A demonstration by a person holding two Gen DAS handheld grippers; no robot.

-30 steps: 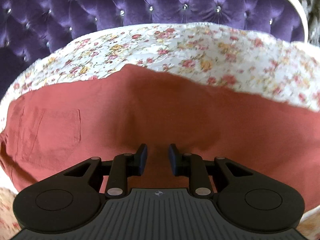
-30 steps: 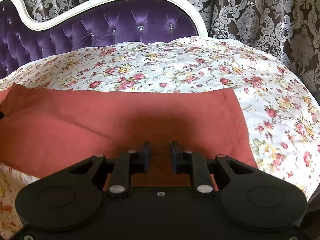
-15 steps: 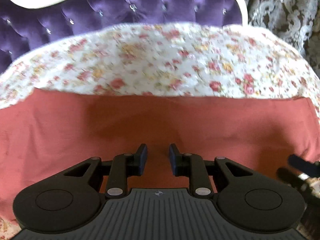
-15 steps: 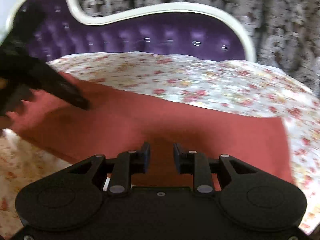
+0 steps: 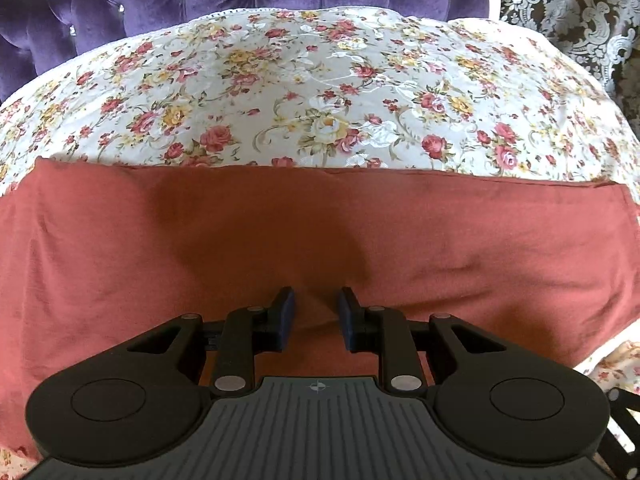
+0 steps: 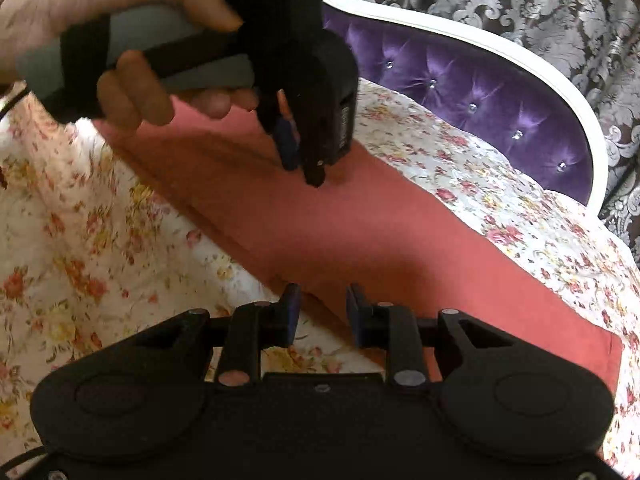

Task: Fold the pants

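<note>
The rust-red pants (image 5: 280,240) lie folded lengthwise in a long flat strip across the floral bed cover. My left gripper (image 5: 316,316) is open and empty, low over the middle of the strip. In the right wrist view the pants (image 6: 360,232) run diagonally, and the left gripper (image 6: 304,160) points down at the cloth, held by a hand. My right gripper (image 6: 322,314) is open and empty, over the near edge of the strip toward the leg end.
The floral bed cover (image 5: 320,92) surrounds the pants. A purple tufted headboard (image 5: 240,4) with a white frame (image 6: 560,92) stands behind. Patterned curtains (image 6: 520,4) hang at the back right.
Both grippers have moved along the pants. The left gripper has moved right toward the leg end, and the right view has swung left, so the left gripper and hand fill its upper left.
</note>
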